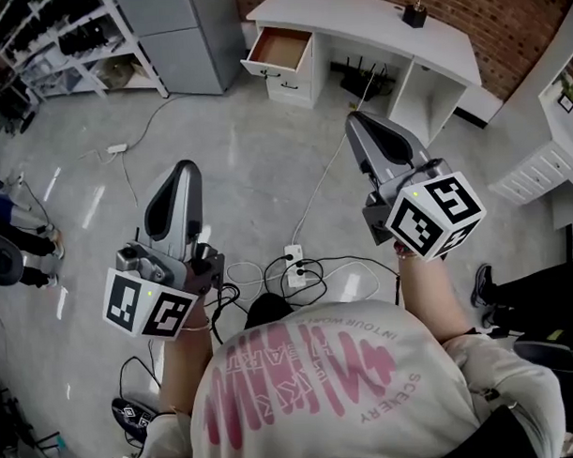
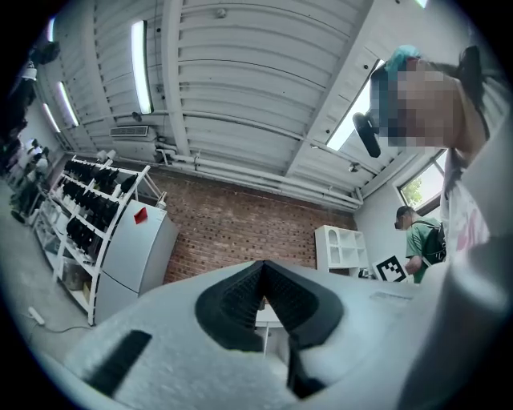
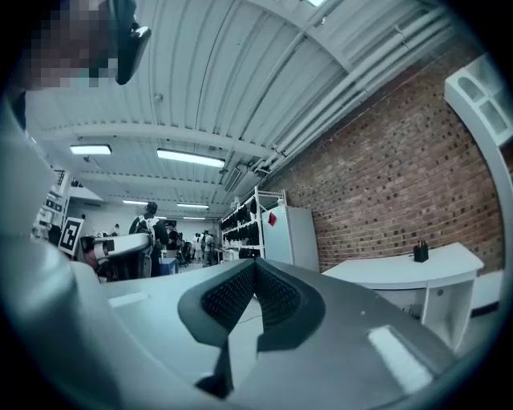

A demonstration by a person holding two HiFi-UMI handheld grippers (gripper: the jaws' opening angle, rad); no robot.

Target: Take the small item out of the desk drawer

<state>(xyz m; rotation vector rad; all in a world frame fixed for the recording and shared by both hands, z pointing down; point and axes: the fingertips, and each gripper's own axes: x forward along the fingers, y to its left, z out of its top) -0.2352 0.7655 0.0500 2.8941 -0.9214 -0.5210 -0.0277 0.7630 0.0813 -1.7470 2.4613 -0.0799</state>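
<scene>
Far from the desk [image 1: 373, 14], left gripper [image 1: 183, 171] and right gripper [image 1: 356, 120] aim forward, closed

Drawer [image 1: 282, 49] contents too small to tell.

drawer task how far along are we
Done: the desk drawer already stands open. In hand: nothing; the left claw and right claw are both shut and empty, held well short of the desk. Left: reach the drawer and lift the item out; no item shows in it from here.
</scene>
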